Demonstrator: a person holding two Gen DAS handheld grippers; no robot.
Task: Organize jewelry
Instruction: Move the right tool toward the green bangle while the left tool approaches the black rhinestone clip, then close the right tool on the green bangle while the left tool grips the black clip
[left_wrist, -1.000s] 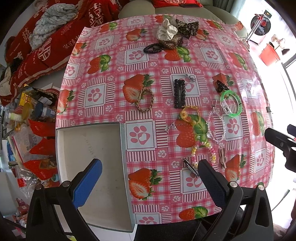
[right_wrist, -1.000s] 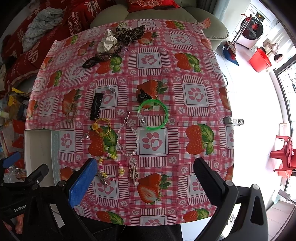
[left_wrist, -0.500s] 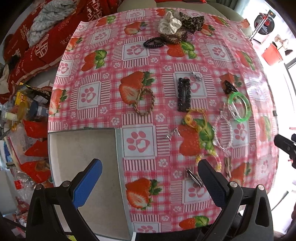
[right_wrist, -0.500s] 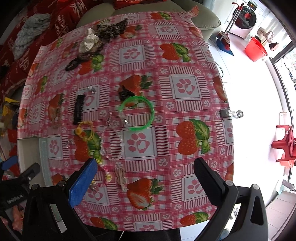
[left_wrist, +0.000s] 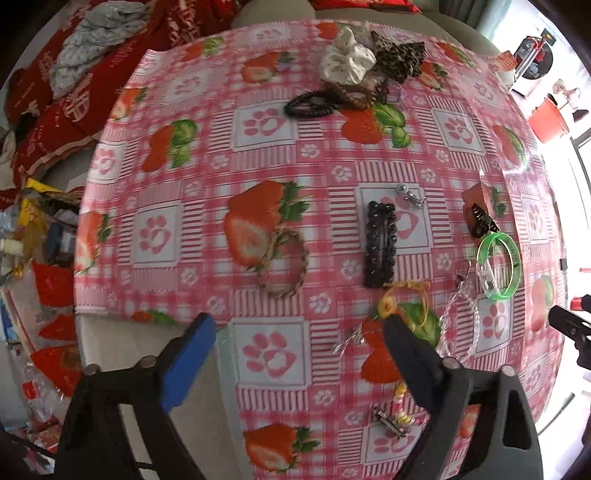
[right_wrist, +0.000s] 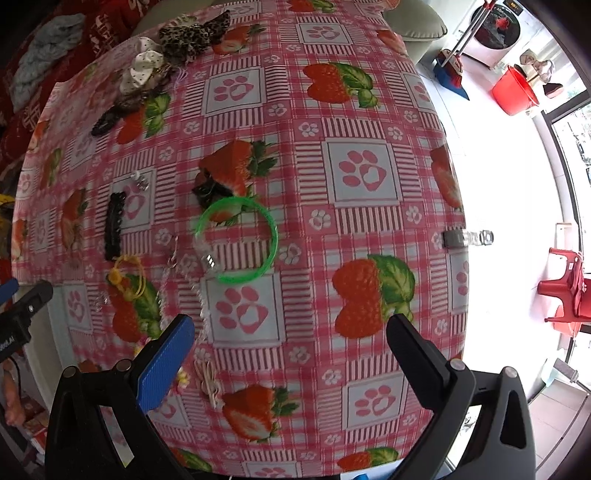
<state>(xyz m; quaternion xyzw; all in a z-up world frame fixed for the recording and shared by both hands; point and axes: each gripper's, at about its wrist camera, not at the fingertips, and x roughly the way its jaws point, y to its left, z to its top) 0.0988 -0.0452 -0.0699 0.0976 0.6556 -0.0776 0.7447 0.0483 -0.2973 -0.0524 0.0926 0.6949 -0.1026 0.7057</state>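
Jewelry lies scattered on a strawberry tablecloth (left_wrist: 258, 155). My left gripper (left_wrist: 299, 354) hangs low over it, pointing down, its jaws wide and closing, with a small silver earring (left_wrist: 349, 339) on the cloth between them, untouched. Just beyond lie a braided rope bracelet (left_wrist: 284, 264), a black hair clip (left_wrist: 380, 249) and a yellow hair tie (left_wrist: 404, 301). My right gripper (right_wrist: 291, 347) stands open over bare cloth. A green bangle (right_wrist: 236, 240) lies ahead of it, and a clear bead bracelet (right_wrist: 199, 291) by its blue pad.
A pale shallow tray (left_wrist: 122, 343) sits under the cloth's left edge, by my left gripper. Scrunchies (left_wrist: 347, 62) and a black hair tie (left_wrist: 310, 105) are at the far side. A metal clamp (right_wrist: 467, 238) holds the cloth's right edge. Cluttered bags and red cushions (left_wrist: 55, 110) lie left.
Both grippers have sunk toward the table and moved forward over it, so the jewelry looks larger. The left jaws have narrowed a little. No item has moved.
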